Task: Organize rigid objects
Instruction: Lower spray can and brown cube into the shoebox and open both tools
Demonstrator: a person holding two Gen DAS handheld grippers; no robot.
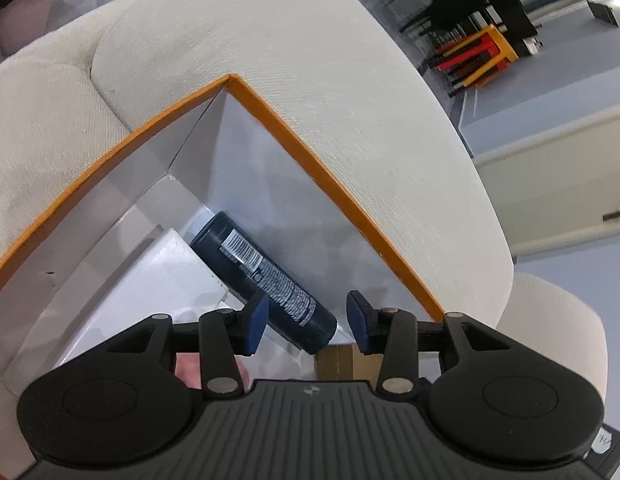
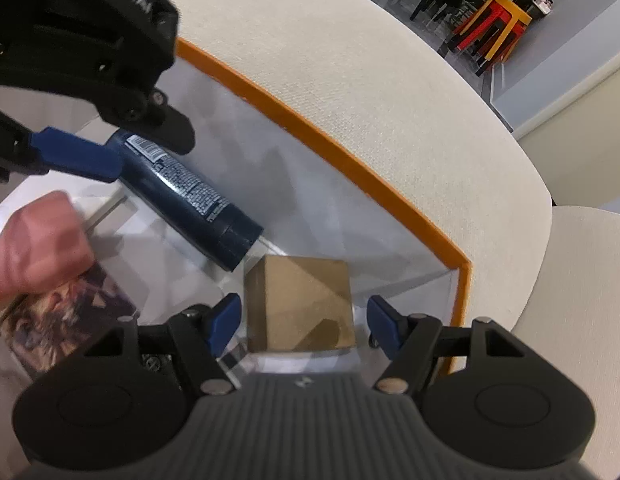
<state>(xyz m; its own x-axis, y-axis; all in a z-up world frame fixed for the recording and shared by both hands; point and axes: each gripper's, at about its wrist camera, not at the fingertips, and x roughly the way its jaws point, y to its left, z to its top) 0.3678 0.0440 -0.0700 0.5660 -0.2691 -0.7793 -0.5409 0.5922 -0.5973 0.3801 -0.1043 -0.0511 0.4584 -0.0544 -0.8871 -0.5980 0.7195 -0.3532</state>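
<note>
A dark blue spray can (image 1: 266,276) lies slanted on the white floor of an orange-rimmed box (image 1: 306,148). Its near end sits between the pads of my left gripper (image 1: 306,326), which is open, with a narrow gap showing at the right pad. In the right wrist view the can (image 2: 190,196) rests with its lower end against a tan cube (image 2: 302,304). My right gripper (image 2: 304,324) is open around the cube, clear of it on both sides. A corner of the cube (image 1: 337,360) shows under the left gripper.
The box rim (image 2: 349,168) rests on a cream upholstered seat (image 2: 369,80). A flat white box (image 1: 150,280) lies inside beside the can. A hand (image 2: 38,240) and a printed picture card (image 2: 58,320) are at the left. Red and yellow stools (image 2: 493,24) stand far behind.
</note>
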